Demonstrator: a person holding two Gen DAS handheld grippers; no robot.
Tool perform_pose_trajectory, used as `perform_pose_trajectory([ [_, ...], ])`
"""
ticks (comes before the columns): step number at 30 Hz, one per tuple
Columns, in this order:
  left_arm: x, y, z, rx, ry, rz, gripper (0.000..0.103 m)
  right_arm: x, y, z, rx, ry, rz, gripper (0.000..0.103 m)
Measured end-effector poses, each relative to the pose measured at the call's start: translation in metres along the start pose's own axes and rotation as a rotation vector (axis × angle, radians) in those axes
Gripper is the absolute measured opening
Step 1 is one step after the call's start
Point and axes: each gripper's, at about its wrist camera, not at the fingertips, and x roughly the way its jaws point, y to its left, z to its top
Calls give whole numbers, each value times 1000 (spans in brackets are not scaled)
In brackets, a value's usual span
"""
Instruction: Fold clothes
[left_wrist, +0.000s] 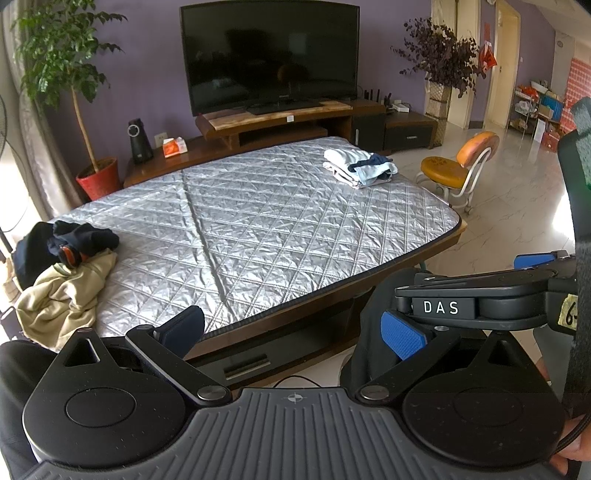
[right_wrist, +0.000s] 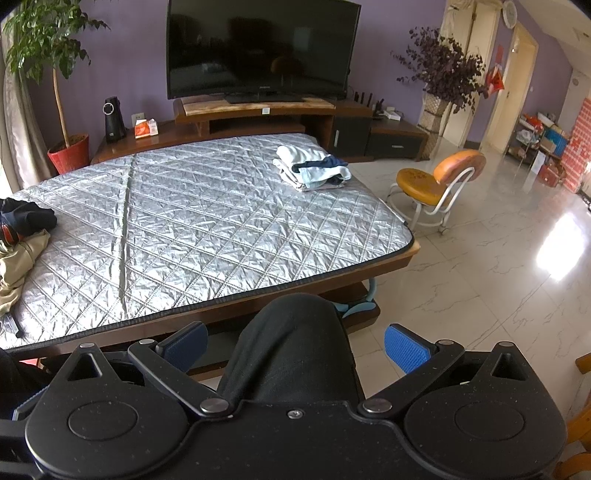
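Note:
A table with a silver quilted cover stands ahead. A heap of unfolded clothes, a beige garment under a dark navy one, lies at its left edge. A stack of folded white and light blue clothes sits at the far right corner. My left gripper is open and empty, held off the near table edge. My right gripper is open and empty, above the person's dark-clad knee. The right gripper's body shows in the left wrist view.
A TV on a wooden stand is behind the table. A potted plant stands at the left. A small orange chair stands on the tiled floor to the right.

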Motion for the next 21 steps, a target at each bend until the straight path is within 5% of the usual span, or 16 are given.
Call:
perform_pose_trajectory([
  [21, 1, 2, 0, 1, 3, -1, 103, 2, 2, 0, -7, -2, -1, 102],
])
